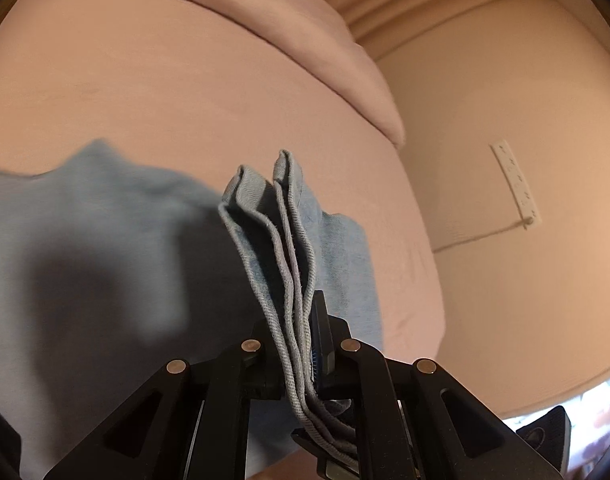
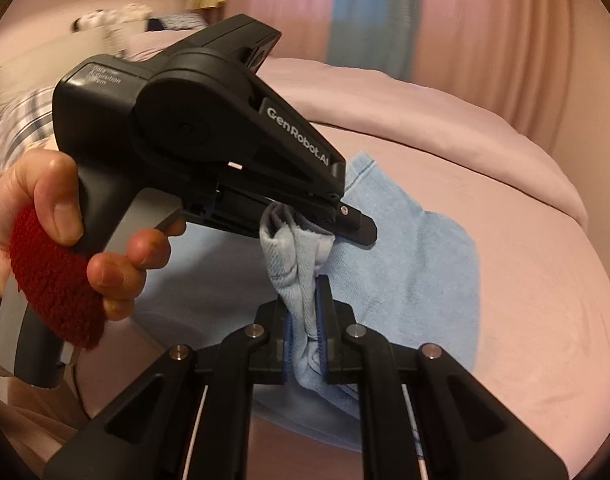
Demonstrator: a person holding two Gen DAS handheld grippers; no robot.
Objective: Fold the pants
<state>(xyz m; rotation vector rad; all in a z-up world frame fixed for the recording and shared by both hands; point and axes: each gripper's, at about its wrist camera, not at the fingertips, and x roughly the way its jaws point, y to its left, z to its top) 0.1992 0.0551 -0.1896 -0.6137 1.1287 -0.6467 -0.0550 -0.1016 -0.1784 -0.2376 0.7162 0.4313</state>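
- Left gripper (image 1: 305, 344): clamped on a stacked bundle of hem edges of the pants (image 1: 273, 232); several layers are pinched together, probably so they move as one.
- Right gripper (image 2: 305, 336): clamped on a bunched part of the pants (image 2: 409, 264), just near the left gripper (image 2: 345, 228), which bites the same bundle from the left.
- Hand (image 2: 61, 232): squeezes the left gripper's trigger, which maintains the clamp.
- Pants: light blue; the gripped end is raised, the remainder lies on the bed (image 1: 185, 92), spreading left in the left view and far-right in the right view.
- Judgement: the two close grips keep the edges aligned for carrying over the next fold.
- Bed: pink cover; folded blanket (image 1: 305, 36) at the far side.
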